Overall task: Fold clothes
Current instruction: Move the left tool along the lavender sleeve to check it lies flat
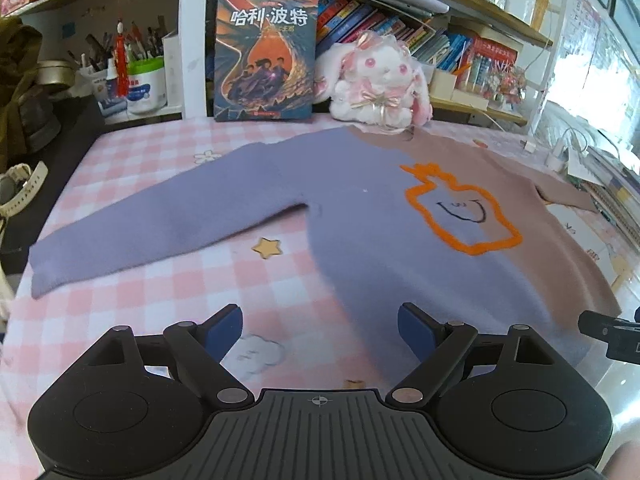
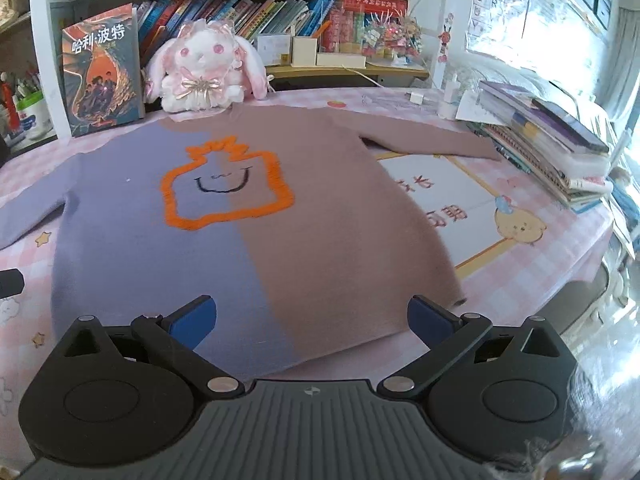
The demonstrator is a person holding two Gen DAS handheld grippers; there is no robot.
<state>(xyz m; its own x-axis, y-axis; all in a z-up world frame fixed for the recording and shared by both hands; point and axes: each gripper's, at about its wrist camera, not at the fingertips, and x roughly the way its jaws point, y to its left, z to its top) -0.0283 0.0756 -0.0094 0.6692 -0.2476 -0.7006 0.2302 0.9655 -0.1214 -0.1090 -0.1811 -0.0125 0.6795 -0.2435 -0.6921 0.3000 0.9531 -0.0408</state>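
Observation:
A sweater (image 1: 360,216), half lilac and half dusty pink with an orange outlined figure on the chest, lies flat and face up on the pink checked tablecloth (image 1: 120,168). Its lilac sleeve (image 1: 132,232) stretches out to the left. In the right wrist view the sweater (image 2: 280,216) fills the middle, and its pink sleeve (image 2: 432,140) runs right. My left gripper (image 1: 320,332) is open and empty above the sweater's lower left hem. My right gripper (image 2: 312,320) is open and empty above the bottom hem.
A plush rabbit (image 2: 200,68) and an upright book (image 2: 104,76) stand behind the collar. A stack of books (image 2: 552,148) lies at the right edge by the pink sleeve. A white printed mat (image 2: 452,200) lies under the sweater's right side. Shelves fill the back.

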